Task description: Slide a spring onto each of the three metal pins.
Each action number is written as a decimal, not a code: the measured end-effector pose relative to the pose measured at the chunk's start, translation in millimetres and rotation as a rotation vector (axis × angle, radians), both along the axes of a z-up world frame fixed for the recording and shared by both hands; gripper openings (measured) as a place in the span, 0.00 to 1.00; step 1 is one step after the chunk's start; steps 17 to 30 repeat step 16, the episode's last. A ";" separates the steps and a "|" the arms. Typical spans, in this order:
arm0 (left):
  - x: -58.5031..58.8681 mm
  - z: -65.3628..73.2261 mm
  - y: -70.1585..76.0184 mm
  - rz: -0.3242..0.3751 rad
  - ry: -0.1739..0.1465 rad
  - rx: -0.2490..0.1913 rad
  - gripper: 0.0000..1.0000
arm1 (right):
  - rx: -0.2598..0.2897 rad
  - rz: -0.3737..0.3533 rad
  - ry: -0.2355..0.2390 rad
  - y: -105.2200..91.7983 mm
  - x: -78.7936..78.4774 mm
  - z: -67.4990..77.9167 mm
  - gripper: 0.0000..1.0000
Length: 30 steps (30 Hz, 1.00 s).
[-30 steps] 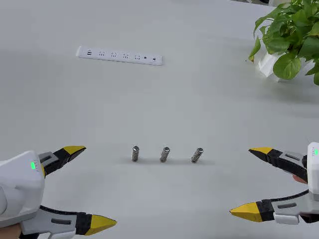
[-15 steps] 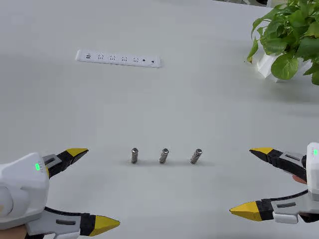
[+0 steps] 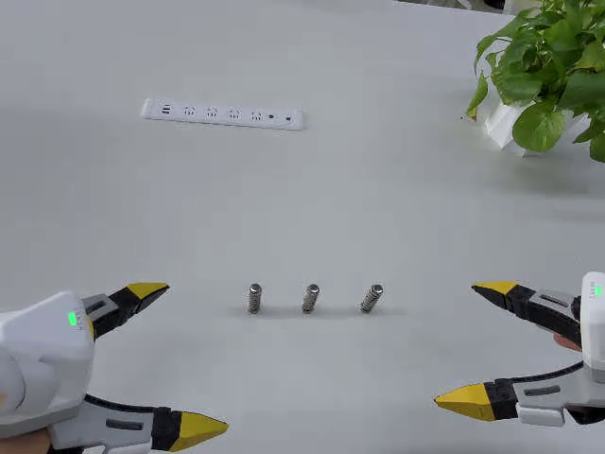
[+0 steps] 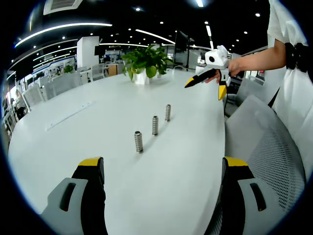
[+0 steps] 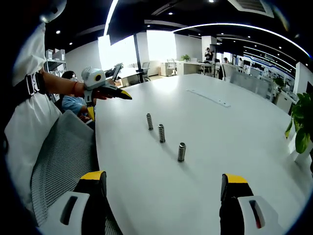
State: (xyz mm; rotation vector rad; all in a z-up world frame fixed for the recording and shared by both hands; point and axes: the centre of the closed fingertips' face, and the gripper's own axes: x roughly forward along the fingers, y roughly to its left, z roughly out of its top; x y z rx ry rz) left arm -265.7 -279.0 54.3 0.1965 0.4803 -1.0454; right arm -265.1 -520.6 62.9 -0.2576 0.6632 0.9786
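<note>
- The left gripper sits at the lower left of the head view, its yellow-tipped jaws spread wide and holding nothing.
- The right gripper sits at the lower right, its jaws likewise apart and empty.
- Between them, in a row at the lower centre of the frame, the left pin, the middle pin and the right pin stand on the pale surface, well apart from both grippers.
- Each pin appears already sheathed in one of the springs, coils running from the base to a plain cap, so you may judge the task done or nearly so.
- The right pin seems to lean toward the upper right in the head view. In both gripper views it looks upright, so the lean may be only perspective.
- Whether the pins are fixed to the surface cannot be told, so treat them as free-standing.
- If a coil sits high, bring one gripper in from directly above, close its tips lightly on the top turns, and press straight down along the pin, never sideways.
- Approach the outer pins first, so that your jaws do not brush a neighbouring pin.
- A power strip lies at the upper left and a potted plant stands at the upper right, both far from the work.
- No brand or writing is legible; any marks on the power strip are too small to read.
</note>
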 end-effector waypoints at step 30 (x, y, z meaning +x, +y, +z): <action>-1.5 -0.1 -1.7 -0.006 0.007 -0.001 0.99 | 0.003 0.000 0.009 1.6 0.2 -1.7 0.96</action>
